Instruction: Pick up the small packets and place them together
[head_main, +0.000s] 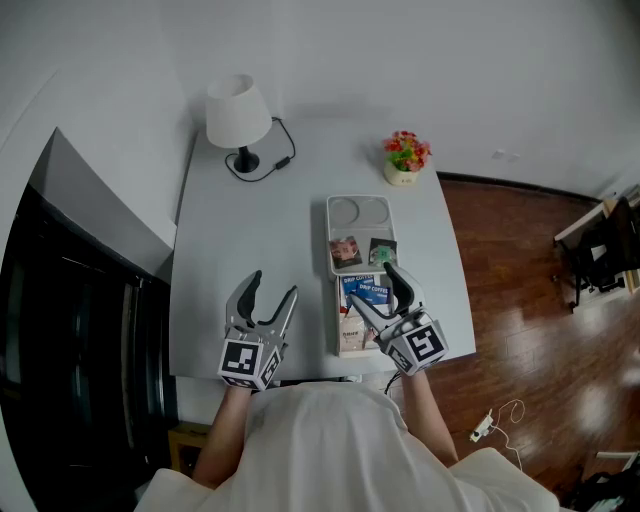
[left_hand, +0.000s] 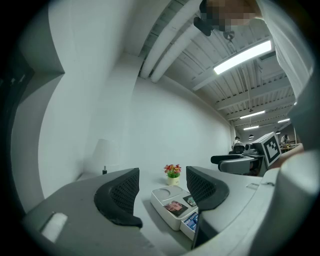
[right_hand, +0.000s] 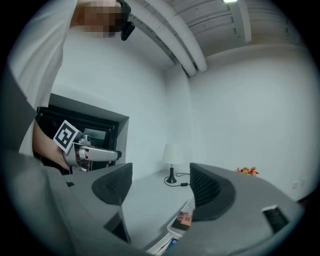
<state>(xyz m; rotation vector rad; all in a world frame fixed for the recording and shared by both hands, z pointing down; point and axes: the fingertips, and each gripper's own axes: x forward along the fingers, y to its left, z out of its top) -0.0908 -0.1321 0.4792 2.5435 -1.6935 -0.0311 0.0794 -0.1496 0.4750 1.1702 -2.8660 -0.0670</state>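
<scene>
step: approach for a pick. right gripper (head_main: 371, 283) hovers over the blue packets (head_main: 364, 291) just beside the tray (head_main: 361, 212), jaws spread, nothing between. left gripper (head_main: 275, 286) spread, empty, over the table (head_main: 250, 230). next: lower right, straddle one packet, close.

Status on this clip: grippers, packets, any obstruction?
Left gripper open, empty, over bare table. Right gripper open, empty, above the packets. Packets in white tray, none lifted. No obstruction seen.

The right hand-held gripper (head_main: 369, 281) hides part of the blue packets (head_main: 372, 293), whose print is unreadably small.
</scene>
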